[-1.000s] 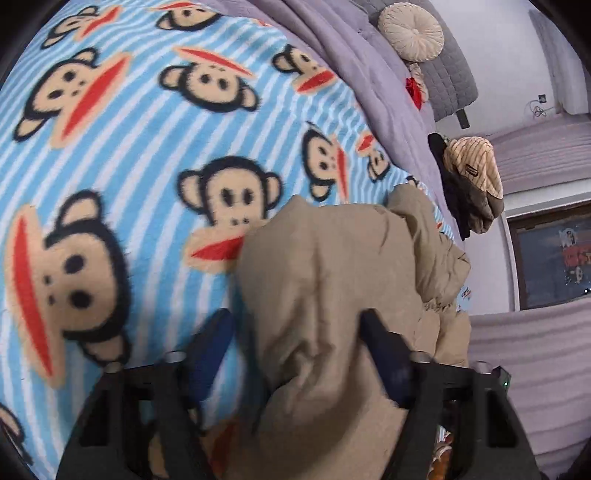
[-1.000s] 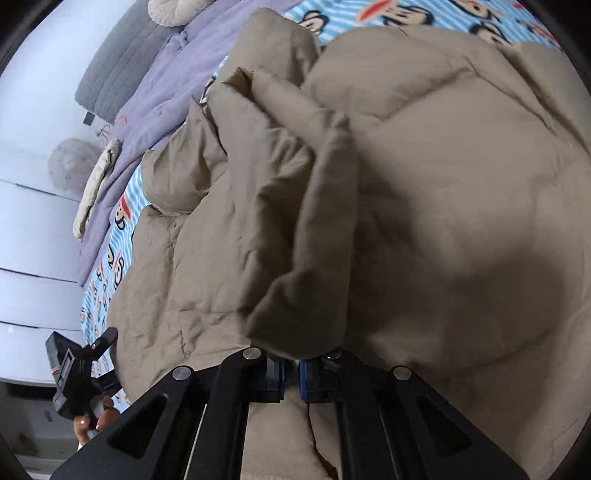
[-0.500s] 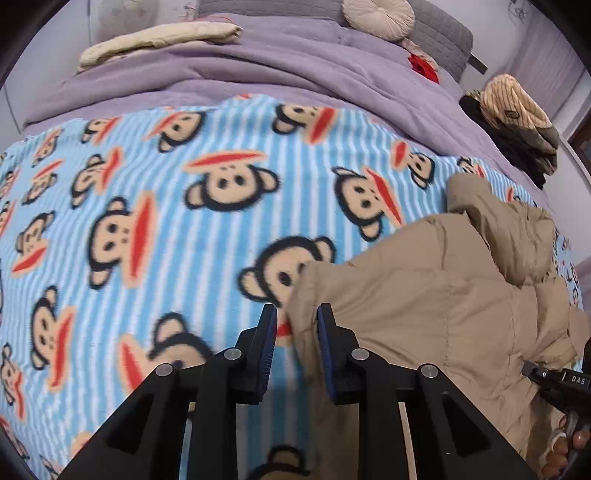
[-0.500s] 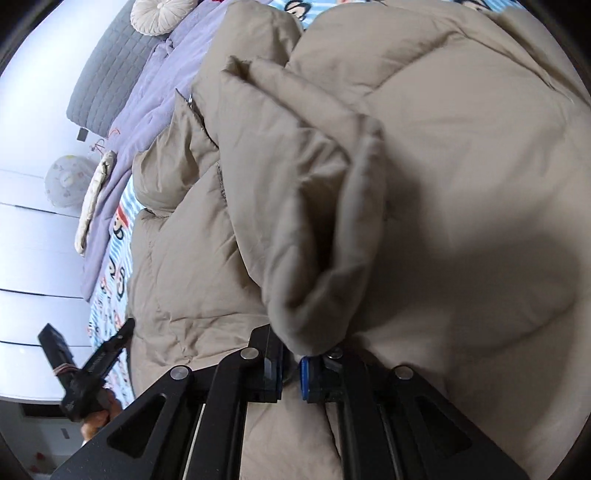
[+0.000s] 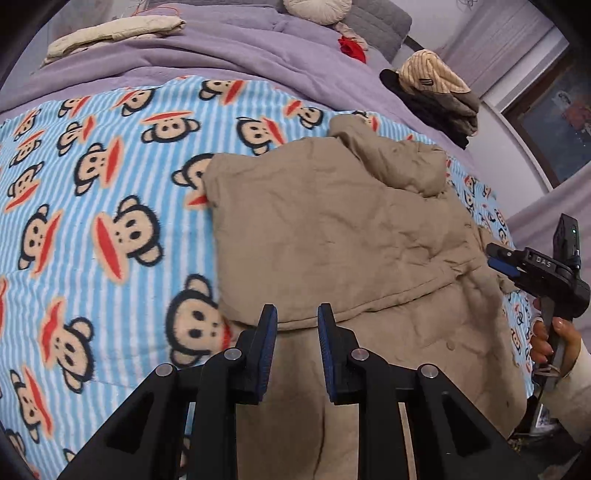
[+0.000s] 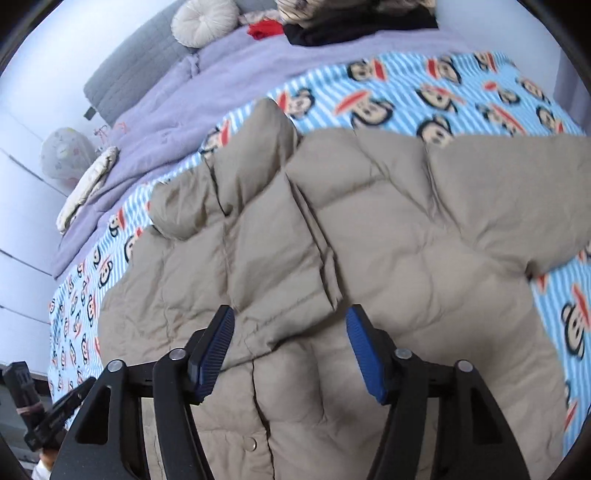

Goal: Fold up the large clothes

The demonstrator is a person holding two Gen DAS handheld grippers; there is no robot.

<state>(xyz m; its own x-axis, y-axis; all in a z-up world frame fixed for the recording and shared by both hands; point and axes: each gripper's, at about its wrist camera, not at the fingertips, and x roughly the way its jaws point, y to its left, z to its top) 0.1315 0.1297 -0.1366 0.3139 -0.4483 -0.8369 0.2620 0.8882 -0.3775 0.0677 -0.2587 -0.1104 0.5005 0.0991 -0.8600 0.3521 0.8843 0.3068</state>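
Observation:
A beige puffer jacket (image 5: 351, 240) lies on the monkey-print blanket (image 5: 110, 184). In the left wrist view my left gripper (image 5: 295, 321) hovers above its folded edge, jaws a little apart with nothing between them. In the right wrist view the jacket (image 6: 424, 258) fills the middle, one sleeve (image 6: 266, 240) folded over its front and the other (image 6: 517, 177) stretched out to the right. My right gripper (image 6: 291, 325) hangs over the folded sleeve's end. Its jaws are opening, and the pads stand clear of the cloth. The right gripper (image 5: 517, 262) also shows at the jacket's right edge.
A purple duvet (image 5: 221, 48) covers the head of the bed, with a folded cream cloth (image 5: 110, 33) on it. A pile of clothes (image 5: 436, 96) and a round cushion (image 6: 205, 22) lie near the grey headboard. A hand (image 5: 550, 339) holds the right gripper's handle.
The right gripper let go of the jacket fold, opened wide and rose. The left gripper's fingers stood wide about beige cloth, then narrowed, empty, and it pulled back and up.

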